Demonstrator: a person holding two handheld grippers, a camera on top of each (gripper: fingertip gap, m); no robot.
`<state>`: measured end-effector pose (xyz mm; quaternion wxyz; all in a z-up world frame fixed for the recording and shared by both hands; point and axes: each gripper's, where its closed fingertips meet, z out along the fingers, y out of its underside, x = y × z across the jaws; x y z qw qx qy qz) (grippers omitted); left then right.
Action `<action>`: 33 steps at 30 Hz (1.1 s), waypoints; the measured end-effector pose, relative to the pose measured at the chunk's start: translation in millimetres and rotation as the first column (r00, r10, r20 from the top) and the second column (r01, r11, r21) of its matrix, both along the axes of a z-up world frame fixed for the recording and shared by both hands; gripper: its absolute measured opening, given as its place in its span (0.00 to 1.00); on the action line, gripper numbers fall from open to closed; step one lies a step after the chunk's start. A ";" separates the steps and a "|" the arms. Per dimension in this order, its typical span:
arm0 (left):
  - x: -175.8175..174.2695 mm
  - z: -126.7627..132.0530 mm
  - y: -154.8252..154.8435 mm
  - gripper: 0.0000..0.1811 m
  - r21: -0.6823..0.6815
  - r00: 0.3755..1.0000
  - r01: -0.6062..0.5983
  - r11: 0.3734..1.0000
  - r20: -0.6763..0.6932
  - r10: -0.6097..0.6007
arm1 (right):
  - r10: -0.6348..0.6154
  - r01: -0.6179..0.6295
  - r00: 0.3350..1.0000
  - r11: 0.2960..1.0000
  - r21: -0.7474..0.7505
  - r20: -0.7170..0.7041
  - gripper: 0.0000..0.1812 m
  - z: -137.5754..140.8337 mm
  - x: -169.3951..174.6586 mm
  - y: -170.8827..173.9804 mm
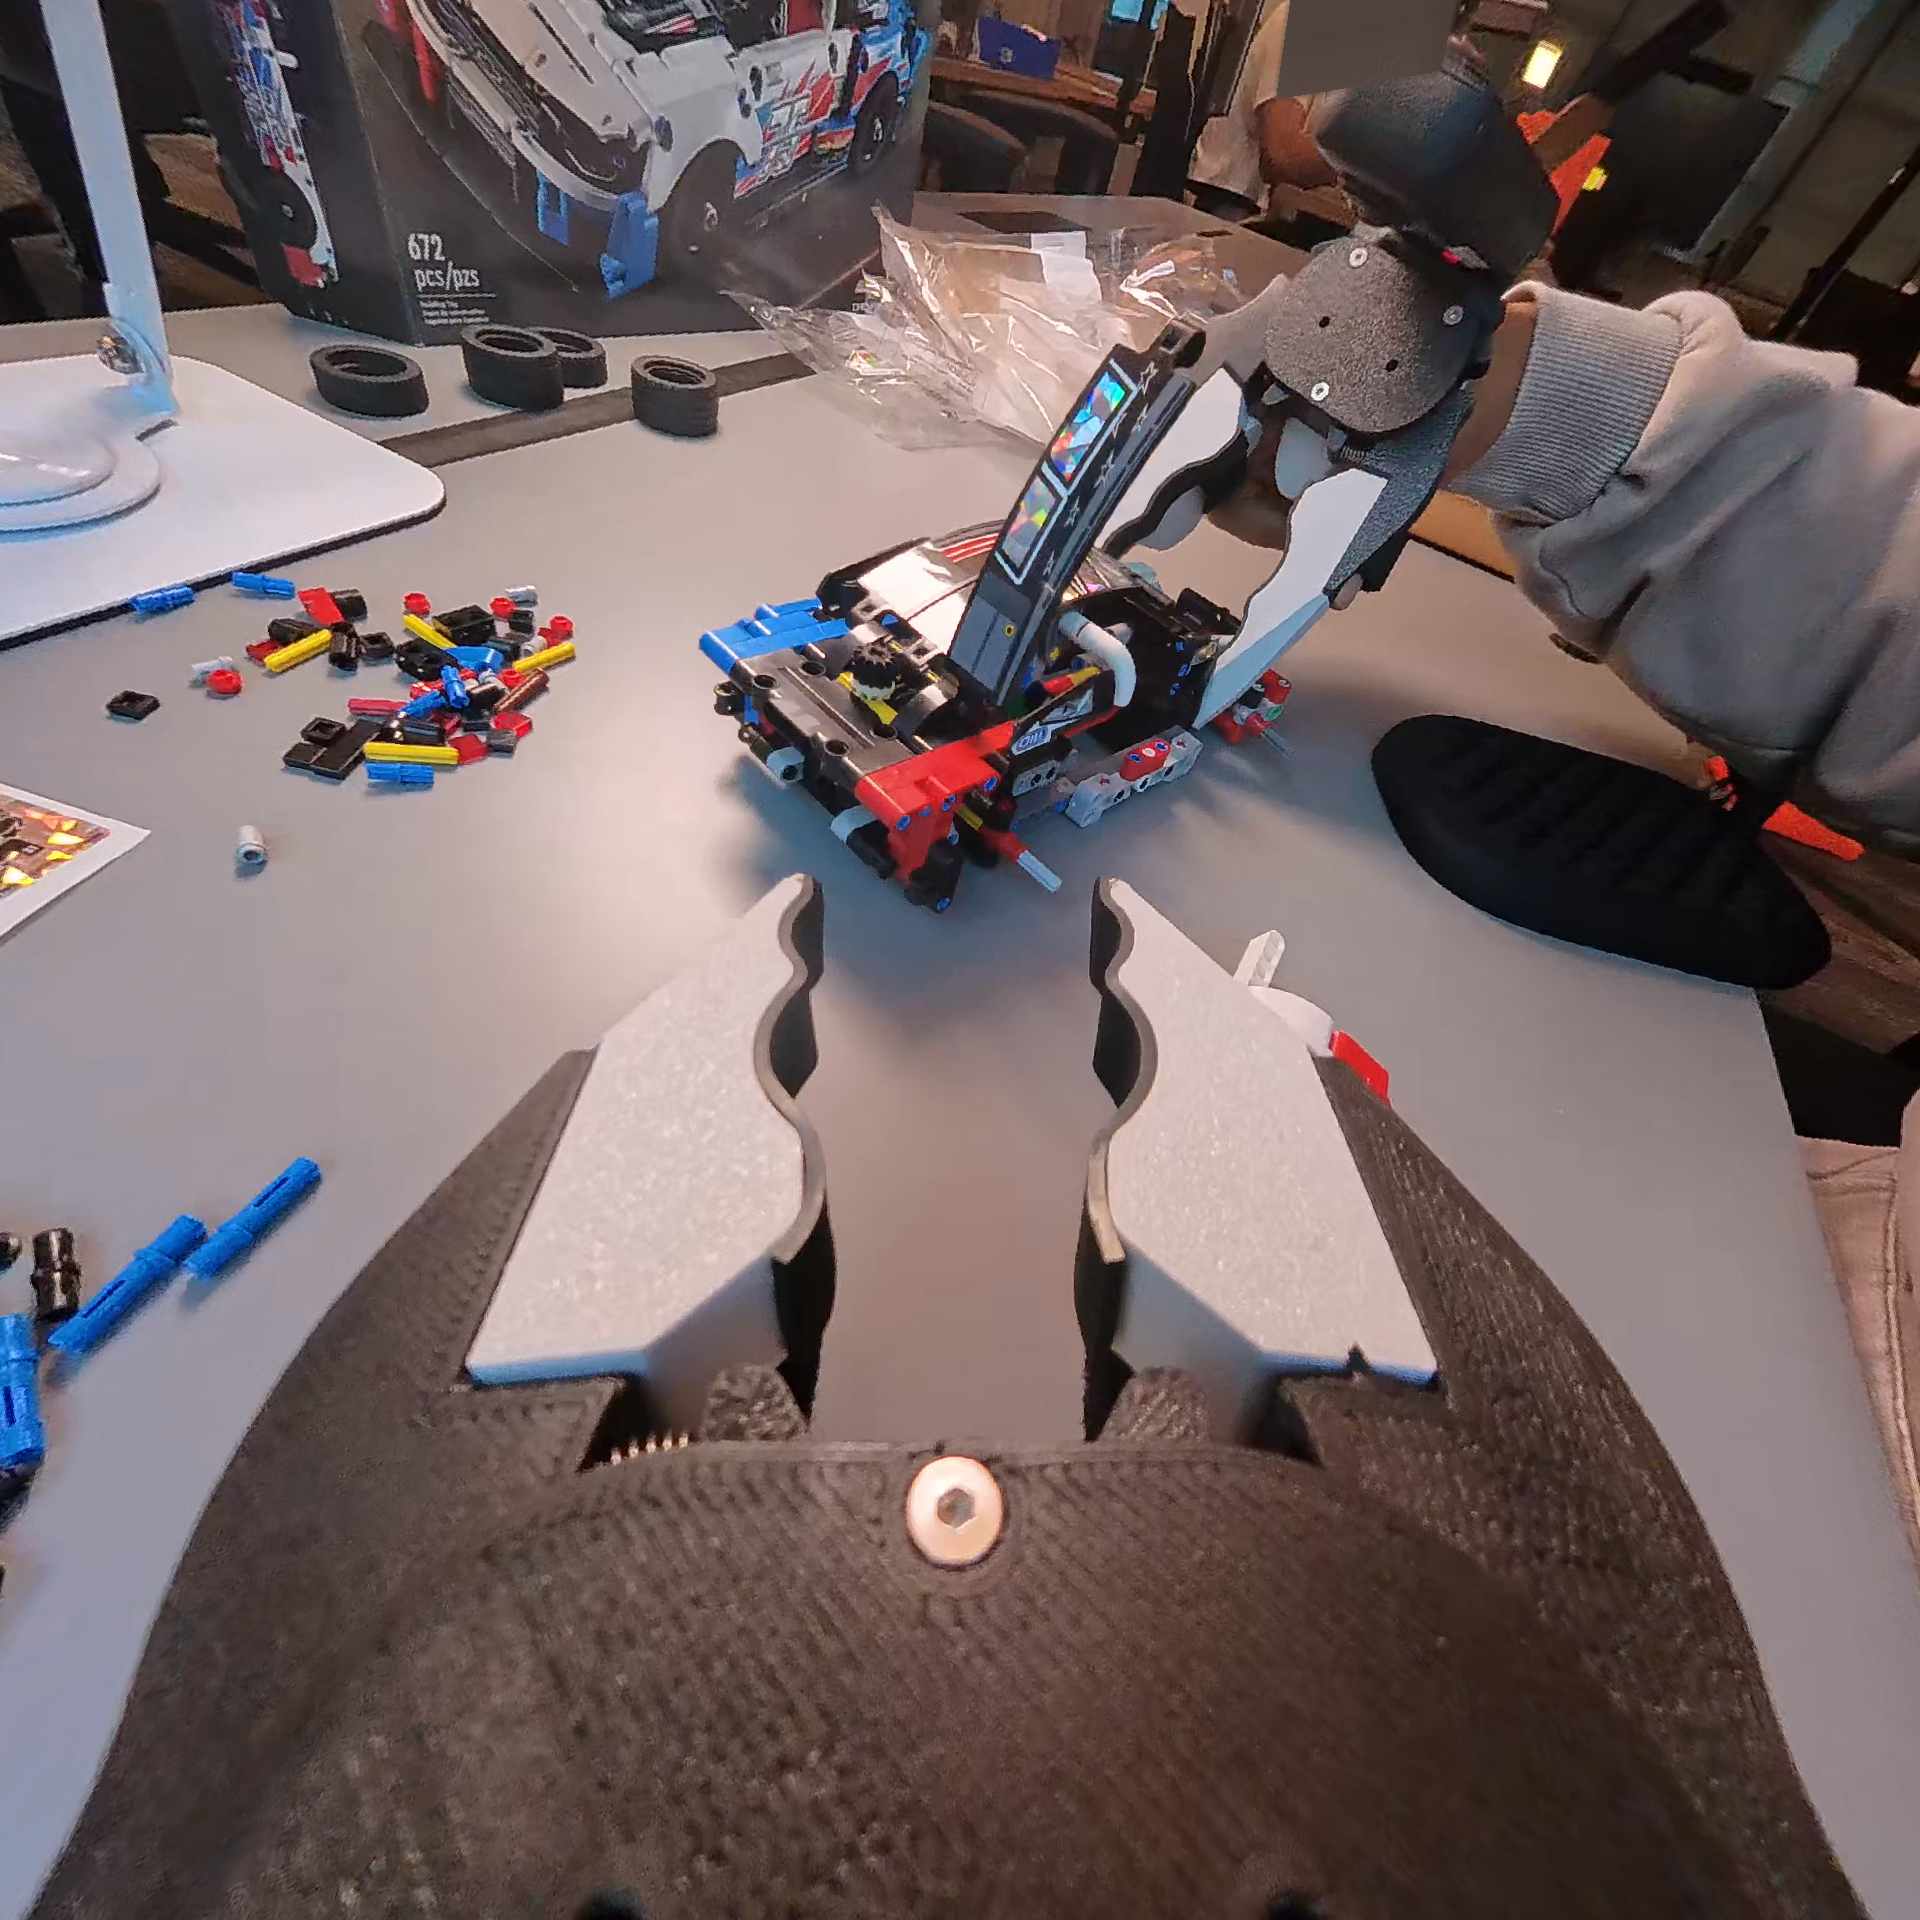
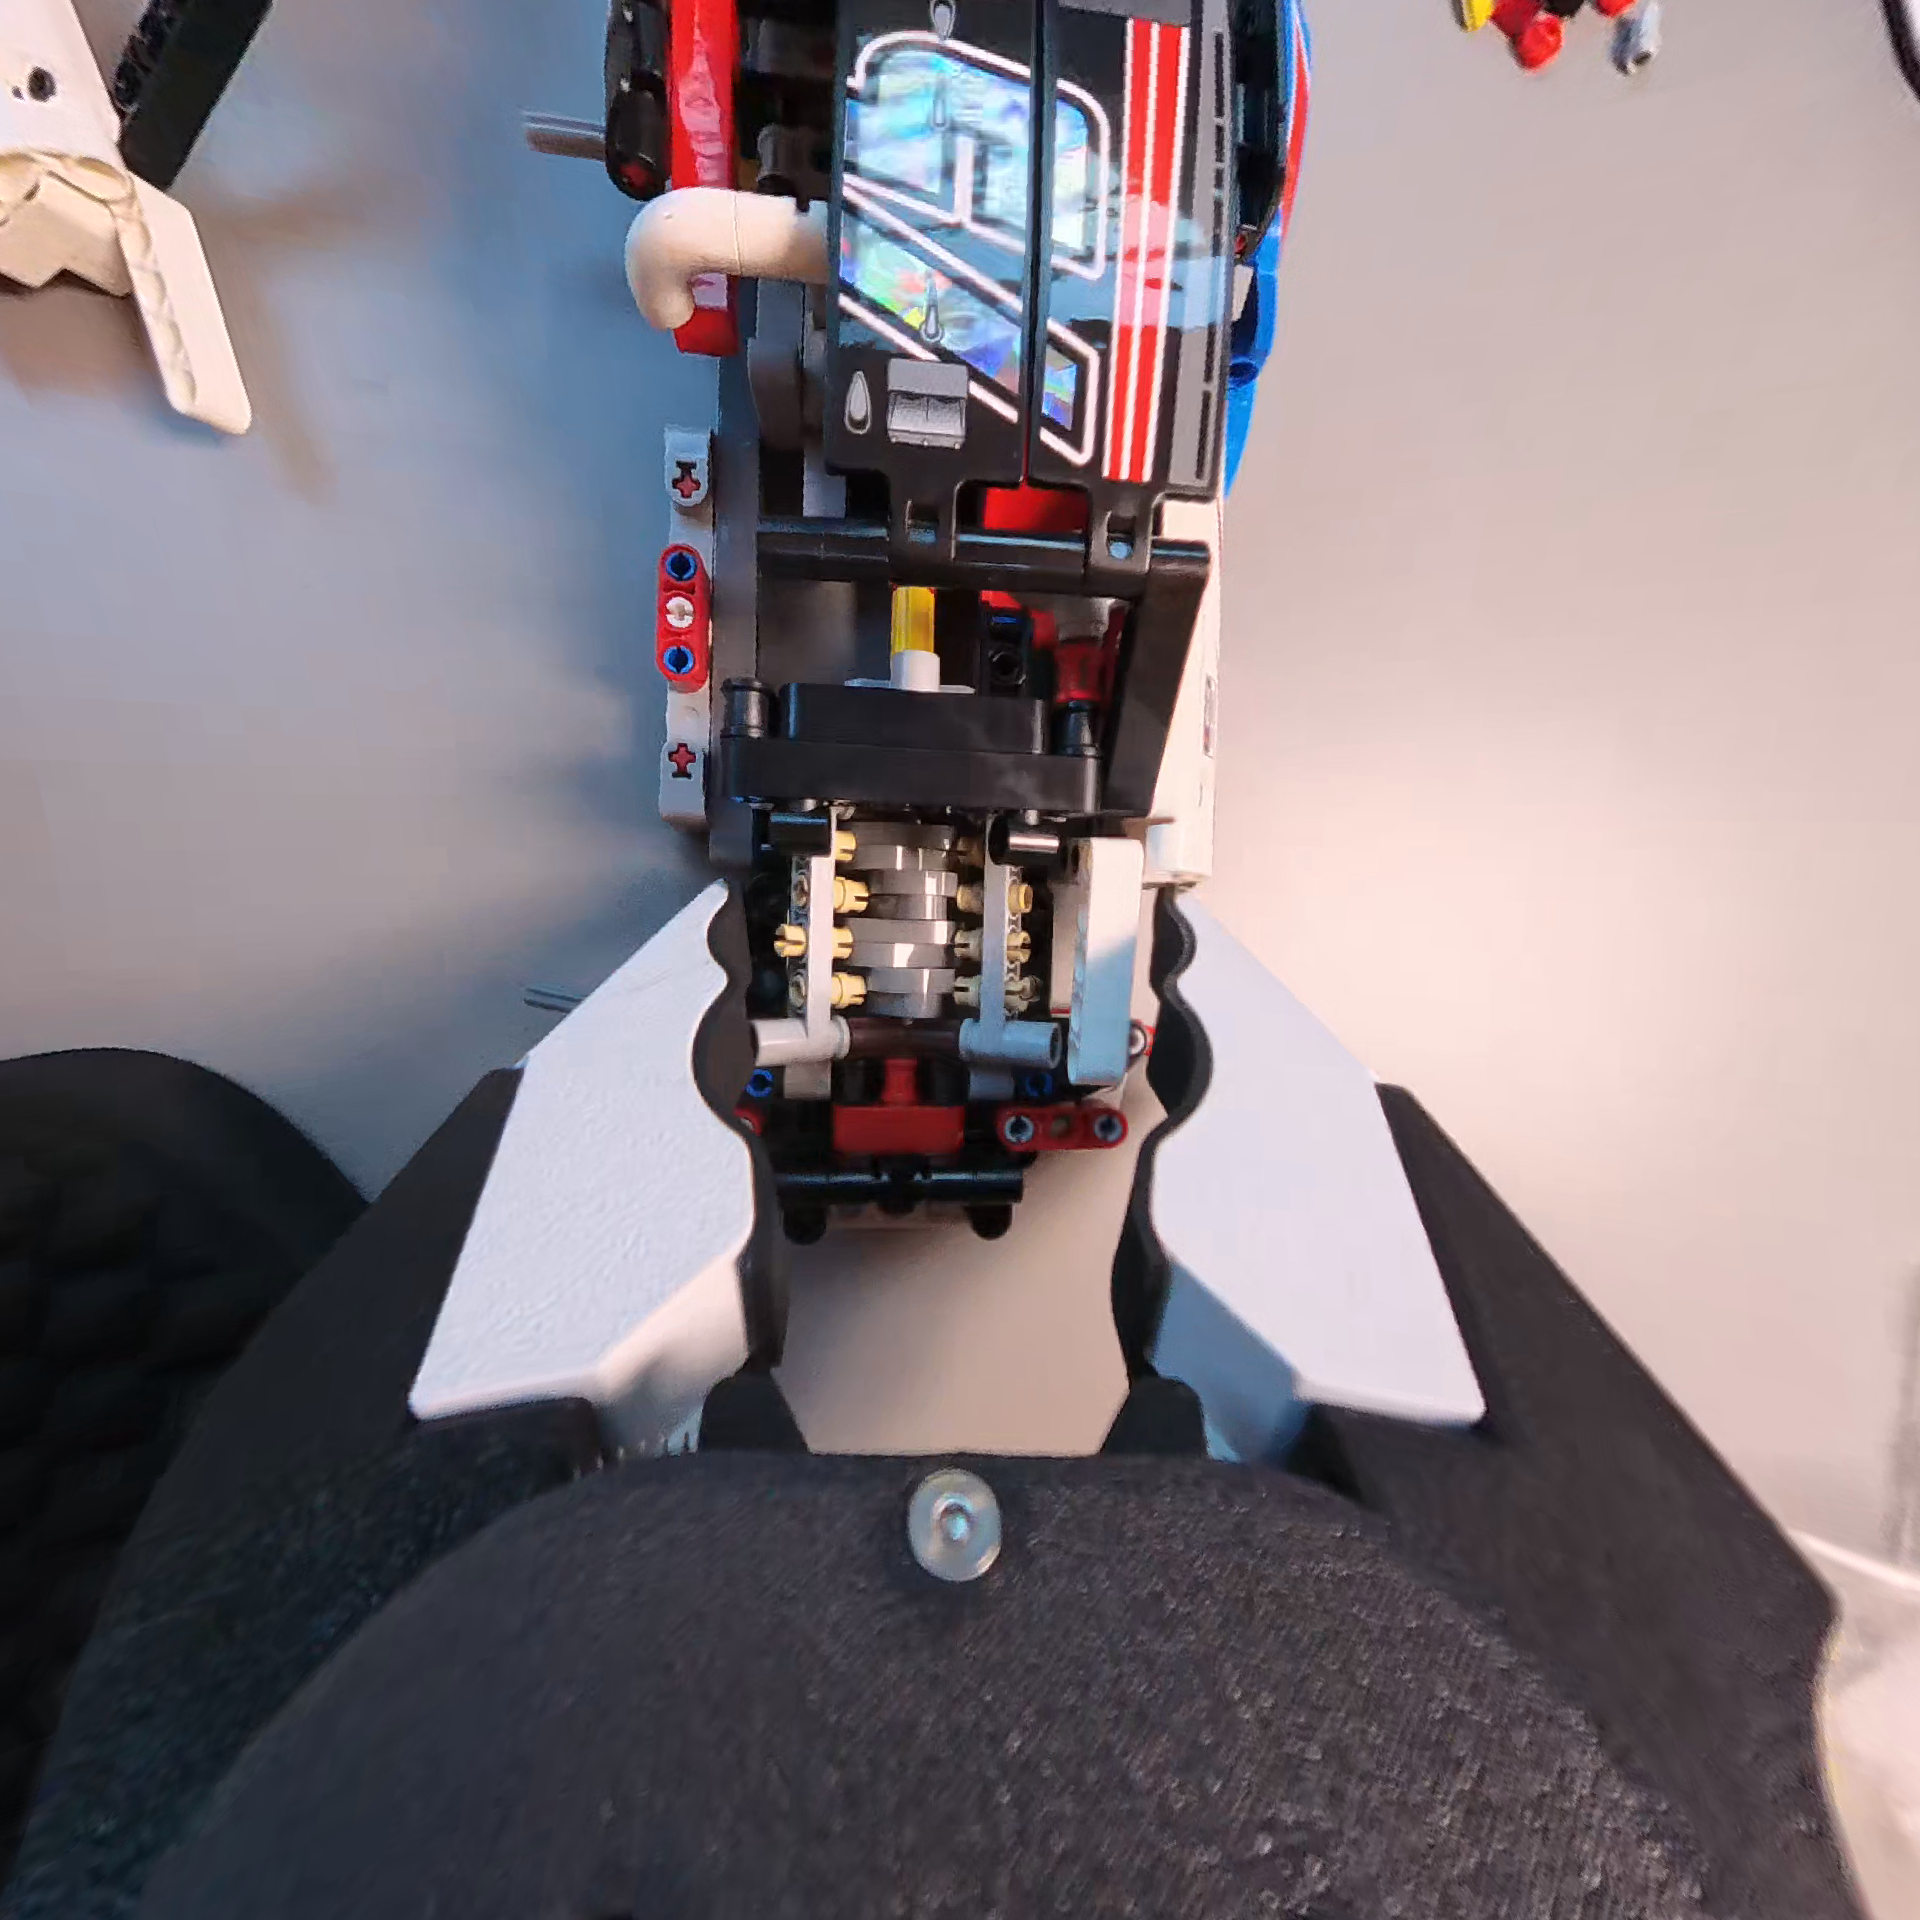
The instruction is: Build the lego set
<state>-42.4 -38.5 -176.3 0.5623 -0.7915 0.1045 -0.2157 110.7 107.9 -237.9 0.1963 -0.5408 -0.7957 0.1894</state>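
The partly built lego car (image 1: 935, 717) stands on the grey table (image 1: 623, 987), with a black panel bearing shiny stickers (image 1: 1060, 509) tilted up from it. My right gripper (image 1: 1169, 623) comes in from the upper right over the car's far end. In the right wrist view its fingers (image 2: 623, 1122) straddle the engine end of the car (image 2: 914, 935), pads against both sides, so my right gripper (image 2: 945, 914) is shut on it. My left gripper (image 1: 956, 904) is open and empty, just short of the car's red near corner.
A pile of loose pieces (image 1: 416, 675), several black tyres (image 1: 509, 364), the set's box (image 1: 571, 156) and clear bags (image 1: 1018, 322) lie beyond and left. Blue pins (image 1: 187, 1247), a sticker sheet (image 1: 42, 842) and a white stand base (image 1: 156, 488) are at the left. A black oval pad (image 1: 1590, 842) sits off the right edge. Tip to tip, the grippers are about 25 cm apart.
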 end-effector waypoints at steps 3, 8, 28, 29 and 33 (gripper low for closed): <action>-2.4 -4.3 1.5 0.27 -0.016 1.000 0.000 1.000 0.015 0.000 | 0.072 -0.072 0.997 0.997 0.007 0.030 0.41 -0.6 -12.2 -0.1; -5.3 -7.2 1.9 0.27 -0.019 1.000 -0.008 1.000 -0.009 0.008 | 0.163 -0.163 0.986 0.987 0.008 0.047 0.40 -0.6 -40.7 -2.6; -100.0 89.6 60.6 0.19 0.300 0.905 -0.275 0.914 -0.239 0.351 | -0.232 0.243 0.597 0.965 -0.103 -0.768 0.14 208.1 -173.1 130.4; -111.8 98.0 76.5 0.18 0.300 0.879 -0.287 0.910 -0.294 0.375 | -0.203 0.257 0.609 0.965 -0.051 -0.767 0.14 207.2 -188.7 130.9; -166.9 121.8 153.6 0.15 0.252 0.766 -0.324 0.912 -0.496 0.409 | -0.042 0.296 0.718 0.922 0.251 -0.695 0.16 194.0 -258.4 126.5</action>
